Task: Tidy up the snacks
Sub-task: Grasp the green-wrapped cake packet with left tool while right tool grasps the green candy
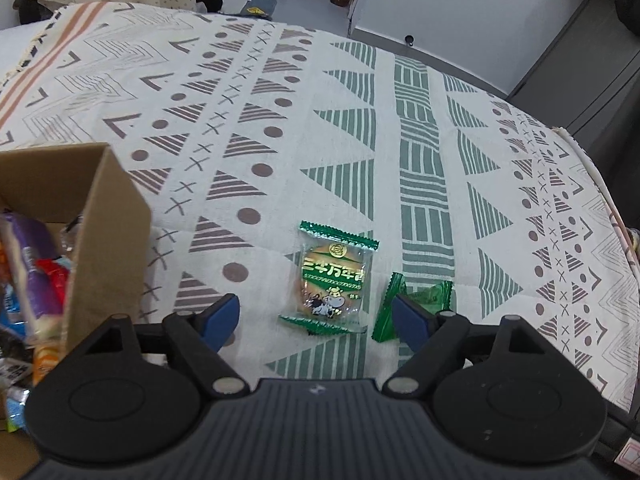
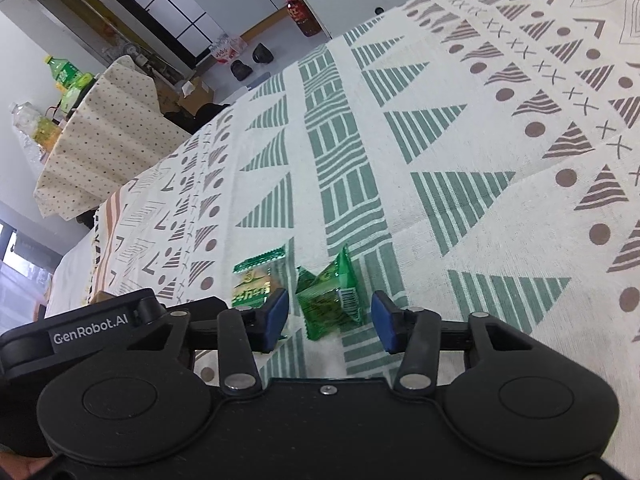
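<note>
Patterned cloth [image 1: 280,128] in cream with green and brown triangles, dots and crosses covers the tabletop, and two green snacks lie close together on it. Left hand-held gripper [image 1: 316,318] hovers low with its blue-padded jaws spread wide, holding nothing; the biscuit packet [image 1: 332,280], a clear wrapper with green crimped ends and a cartoon cow, lies flat on the cloth right between the two fingertips, touching neither. Just beside it sits the crumpled green wrapper [image 1: 386,312], partly hidden behind one blue pad. Off at the frame's left edge stands an open cardboard box [image 1: 108,240], already stuffed with mixed colourful packets.

Over to the right wrist view: the right hand-held gripper [image 2: 330,316] is also wide open and empty, and the crumpled green wrapper [image 2: 330,304] lies between its blue pads, with a barcode showing on one side. The biscuit packet [image 2: 256,280] is next to it, half covered by one pad. Beyond the table, shoes and bottles sit on a pale floor.
</note>
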Tool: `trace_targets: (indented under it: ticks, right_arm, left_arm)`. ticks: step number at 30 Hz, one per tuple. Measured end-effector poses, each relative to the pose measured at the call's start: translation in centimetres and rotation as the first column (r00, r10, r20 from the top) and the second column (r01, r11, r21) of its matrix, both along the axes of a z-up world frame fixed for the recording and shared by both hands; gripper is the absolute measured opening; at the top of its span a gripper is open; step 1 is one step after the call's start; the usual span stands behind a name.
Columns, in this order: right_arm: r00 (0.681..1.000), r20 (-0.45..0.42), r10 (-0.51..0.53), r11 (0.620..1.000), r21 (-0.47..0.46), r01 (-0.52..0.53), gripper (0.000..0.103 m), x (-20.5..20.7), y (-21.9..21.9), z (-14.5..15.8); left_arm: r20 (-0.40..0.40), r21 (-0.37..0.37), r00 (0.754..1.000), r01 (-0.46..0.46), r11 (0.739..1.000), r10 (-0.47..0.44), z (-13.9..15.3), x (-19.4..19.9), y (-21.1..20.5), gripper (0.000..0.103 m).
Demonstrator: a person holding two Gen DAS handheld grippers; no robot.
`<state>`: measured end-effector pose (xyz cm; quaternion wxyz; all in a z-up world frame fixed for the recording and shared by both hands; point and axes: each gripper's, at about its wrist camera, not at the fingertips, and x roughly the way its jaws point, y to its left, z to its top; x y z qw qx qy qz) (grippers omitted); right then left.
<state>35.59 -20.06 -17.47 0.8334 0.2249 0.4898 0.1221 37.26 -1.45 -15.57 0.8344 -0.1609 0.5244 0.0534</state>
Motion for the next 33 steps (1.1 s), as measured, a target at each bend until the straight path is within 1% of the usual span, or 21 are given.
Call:
trace_targets:
  ticks: [4,8,9,12,13,16,21,23,26,29,32,33]
  right_arm:
    - [1.0,-0.016,-0.002,1.0,0.008,0.002,0.045,0.8,-0.3,-0.6]
    - [1.0,-0.028,0.011,1.0,0.02,-0.01,0.045,1.3,-0.2,-1.0]
    - [0.999,-0.033,0.017,1.0,0.024,-0.017,0.044,1.4,-0.1,-1.1]
    - [0.998,-0.052,0.041,0.999,0.009,-0.041,0.026,1.5,0.6,-1.8]
    - [0.998,-0.052,0.041,0.999,0.003,-0.04,0.023,1.3,0.7,-2.0]
    - [0.999,-0.046,0.014,1.0,0.018,-0.013,0.019,0.6,0.2,-2.1]
    - [0.998,-0.048,-0.05,0.999,0.015,0.05,0.018,-0.9,-1.1,-1.9]
    - [0.997,-0.051,-0.063,0.998,0.006,0.064,0.018,-1.5,-1.4,-1.8]
    - [0.995,-0.052,-0.085,0.996,-0.004,0.085,0.018,-2.0,-1.7,-1.7]
    - [0.993,-0.055,-0.109,0.994,-0.012,0.108,0.018,-2.6,-1.7,-1.5]
    - [0.992,-0.049,-0.114,0.993,-0.029,0.112,0.017,-3.3,-1.6,-0.8]
    - [0.992,-0.044,-0.115,0.993,-0.032,0.114,0.016,-3.5,-1.6,-0.5]
  left_arm:
    - [-0.011,-0.006,1.0,-0.003,1.0,0.003,-1.0,0.9,0.0,0.08]
    - [-0.033,-0.017,0.999,-0.009,1.0,0.009,-2.1,1.7,0.1,0.074]
    - [-0.038,-0.02,0.999,-0.01,1.0,0.009,-2.3,1.9,0.1,0.071]
    - [-0.054,-0.028,0.998,-0.015,0.999,0.013,-3.0,2.3,0.2,0.068]
    - [-0.057,-0.03,0.998,-0.006,1.0,0.005,-3.2,2.4,0.1,0.068]
    - [-0.065,-0.027,0.997,0.034,0.999,-0.036,-3.6,2.8,-0.6,0.068]
    - [-0.088,0.003,0.993,0.085,0.996,-0.084,-4.8,3.3,-2.0,0.068]
    - [-0.08,0.034,0.992,0.103,0.994,-0.1,-5.1,3.1,-2.4,0.067]
    - [-0.08,0.093,0.99,0.127,0.988,-0.12,-5.1,2.6,-3.1,0.057]
    - [-0.082,0.082,0.989,0.131,0.988,-0.124,-4.6,2.0,-3.1,0.052]
    - [-0.068,0.081,0.99,0.126,0.989,-0.121,-3.7,1.1,-3.0,0.05]
    - [-0.063,0.083,0.991,0.12,0.989,-0.115,-3.3,0.7,-2.9,0.04]
